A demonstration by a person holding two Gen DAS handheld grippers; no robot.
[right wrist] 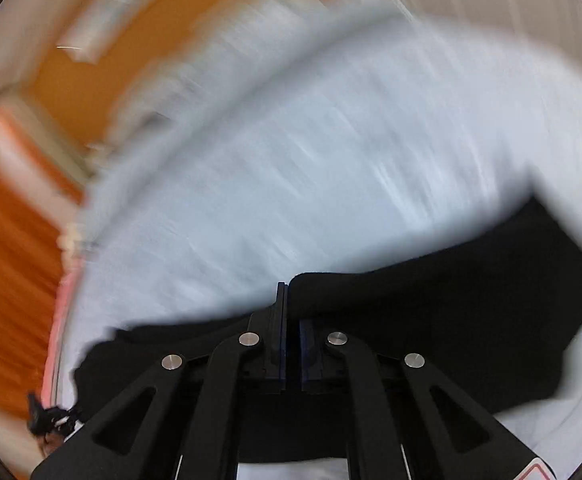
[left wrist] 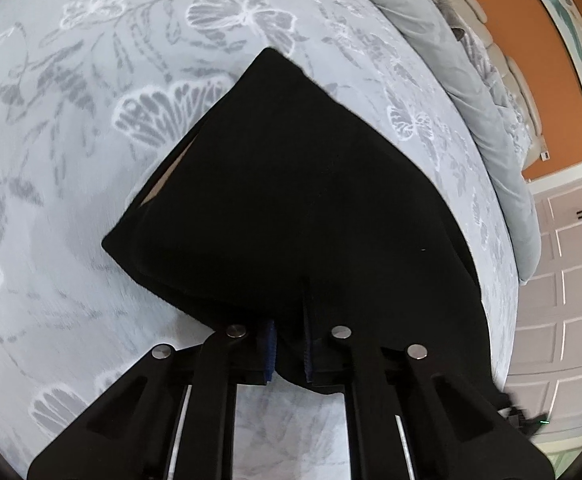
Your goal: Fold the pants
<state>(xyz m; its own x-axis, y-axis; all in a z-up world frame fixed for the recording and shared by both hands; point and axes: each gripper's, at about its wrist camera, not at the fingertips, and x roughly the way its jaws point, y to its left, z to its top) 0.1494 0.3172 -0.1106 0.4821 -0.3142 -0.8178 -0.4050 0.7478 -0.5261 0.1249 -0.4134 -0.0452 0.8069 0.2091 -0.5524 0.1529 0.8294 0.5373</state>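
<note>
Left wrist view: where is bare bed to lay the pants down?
Bare floral sheet lies left of and beyond the pants. The right is crowded: the pillow lines that bed edge, with the drawers just past it.

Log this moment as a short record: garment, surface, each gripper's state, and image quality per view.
garment: black pants, partly folded, on the bed
surface: pale blue floral bedspread
left gripper: shut on the pants, cloth edge pinched between its fingers
right gripper: shut, over the pants; cloth between the fingers cannot be told
left wrist view: sharp
right wrist view: heavily motion-blurred
background: orange wall, white cabinets
</note>
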